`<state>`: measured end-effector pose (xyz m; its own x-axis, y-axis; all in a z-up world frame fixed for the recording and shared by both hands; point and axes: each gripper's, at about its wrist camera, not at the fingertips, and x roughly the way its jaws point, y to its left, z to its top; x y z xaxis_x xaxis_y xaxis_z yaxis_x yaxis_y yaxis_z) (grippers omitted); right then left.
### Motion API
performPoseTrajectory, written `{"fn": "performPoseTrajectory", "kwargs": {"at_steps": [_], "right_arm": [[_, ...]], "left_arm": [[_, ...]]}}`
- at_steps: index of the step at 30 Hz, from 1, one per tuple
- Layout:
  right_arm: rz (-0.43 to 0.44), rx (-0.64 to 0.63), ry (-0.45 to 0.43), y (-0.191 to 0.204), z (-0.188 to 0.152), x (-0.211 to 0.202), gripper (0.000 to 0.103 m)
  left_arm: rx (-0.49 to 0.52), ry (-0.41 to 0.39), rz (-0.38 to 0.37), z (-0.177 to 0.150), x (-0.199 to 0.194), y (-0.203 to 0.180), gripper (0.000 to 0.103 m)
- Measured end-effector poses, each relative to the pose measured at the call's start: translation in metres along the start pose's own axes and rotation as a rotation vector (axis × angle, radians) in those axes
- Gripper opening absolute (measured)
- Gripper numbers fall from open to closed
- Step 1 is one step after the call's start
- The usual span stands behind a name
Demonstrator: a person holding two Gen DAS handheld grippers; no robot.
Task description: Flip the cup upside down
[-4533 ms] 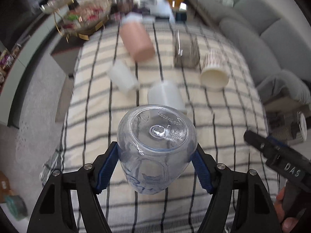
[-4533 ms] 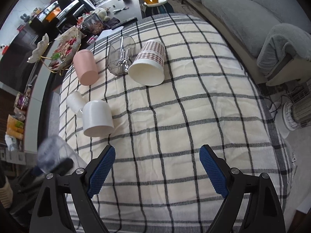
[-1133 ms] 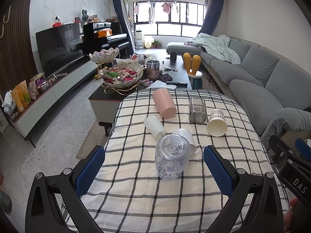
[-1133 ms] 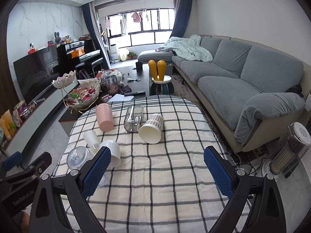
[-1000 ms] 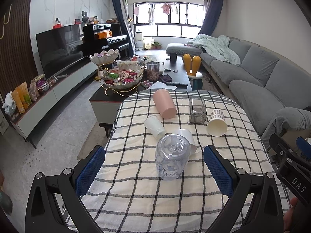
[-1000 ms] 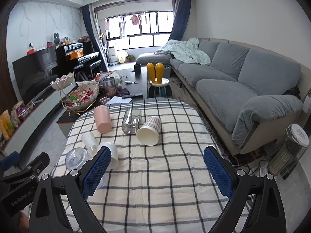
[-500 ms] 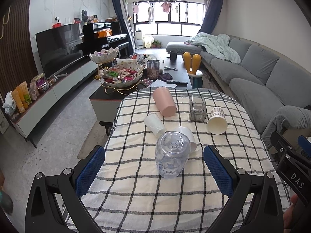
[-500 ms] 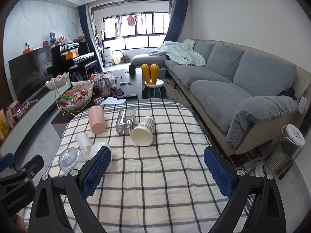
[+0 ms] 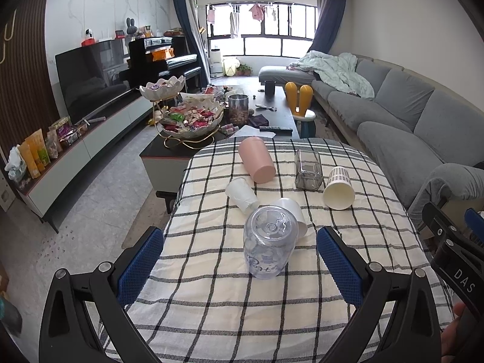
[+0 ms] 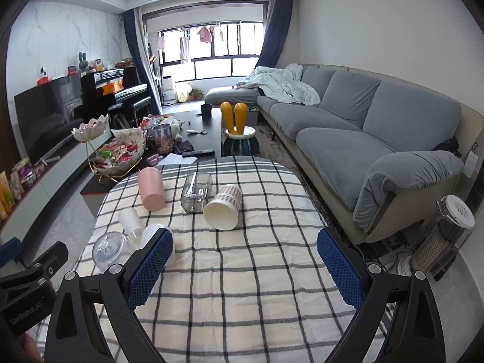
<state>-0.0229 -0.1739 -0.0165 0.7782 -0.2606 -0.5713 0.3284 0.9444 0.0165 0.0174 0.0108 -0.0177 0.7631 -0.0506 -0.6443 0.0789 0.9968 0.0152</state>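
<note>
Your left gripper [image 9: 240,264] has its fingers spread wide, holding nothing. The clear cup [image 9: 269,240] stands upside down on the checked tablecloth [image 9: 348,211], just ahead of the gap between those fingers and clear of both pads. A white cup [image 9: 290,211] lies on its side right behind it, possibly touching; the overlap hides that. Your right gripper [image 10: 245,267] is also spread wide and empty; the clear cup [image 10: 109,251] sits outside its left finger [image 10: 149,269].
</note>
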Motion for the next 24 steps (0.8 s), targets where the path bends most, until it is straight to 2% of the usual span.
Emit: {"fn": "performPoseTrajectory", "kwargs": {"at_steps": [24], "right_arm": [[0.006, -0.002, 0.008, 0.0022, -0.0005, 0.0017, 0.097]], "left_arm": [[0.016, 0.019, -0.008, -0.0021, 0.002, -0.0008, 0.103]]}}
